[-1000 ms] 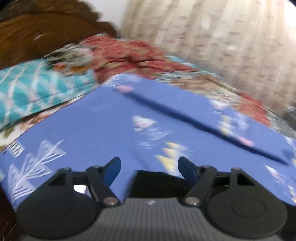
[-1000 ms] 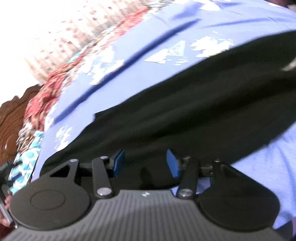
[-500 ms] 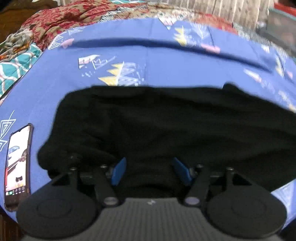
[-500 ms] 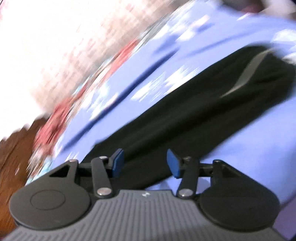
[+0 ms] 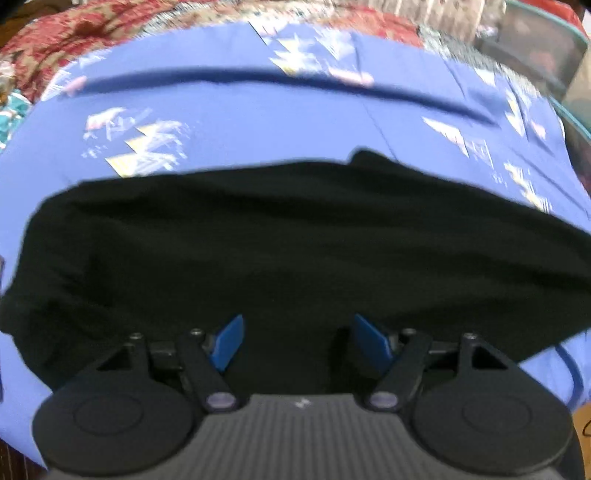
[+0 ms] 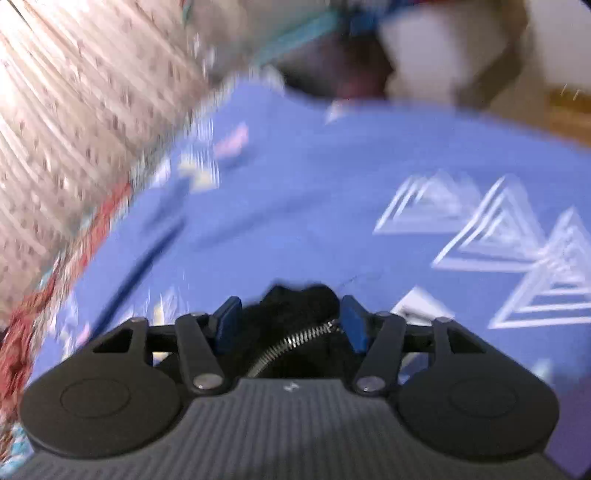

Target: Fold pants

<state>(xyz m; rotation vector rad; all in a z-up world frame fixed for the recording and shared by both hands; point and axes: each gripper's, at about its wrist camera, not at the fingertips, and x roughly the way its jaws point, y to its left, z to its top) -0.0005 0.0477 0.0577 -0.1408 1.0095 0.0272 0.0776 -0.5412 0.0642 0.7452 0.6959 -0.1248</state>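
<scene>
Black pants point(image 5: 295, 236) lie spread across a blue patterned bedsheet point(image 5: 258, 110), filling the middle of the left wrist view. My left gripper point(image 5: 298, 338) is open, its blue pads point(image 5: 229, 341) low over the pants' near edge. In the right wrist view my right gripper point(image 6: 289, 323) is open, with a bunched end of the black pants point(image 6: 303, 301) and a silver zipper point(image 6: 291, 345) lying between its pads point(image 6: 227, 326). Whether the pads touch the fabric is unclear from the blur.
A red patterned blanket point(image 5: 85, 29) lies at the far left of the bed. A striped curtain point(image 6: 74, 110) hangs behind the bed. A dark chair or bin point(image 5: 532, 48) stands past the far right edge. White triangle prints point(image 6: 498, 236) mark the sheet.
My left gripper has swung down from the bare sheet onto the pants. My right gripper has swept along the pants to an end with a zipper. The phone has left the left view.
</scene>
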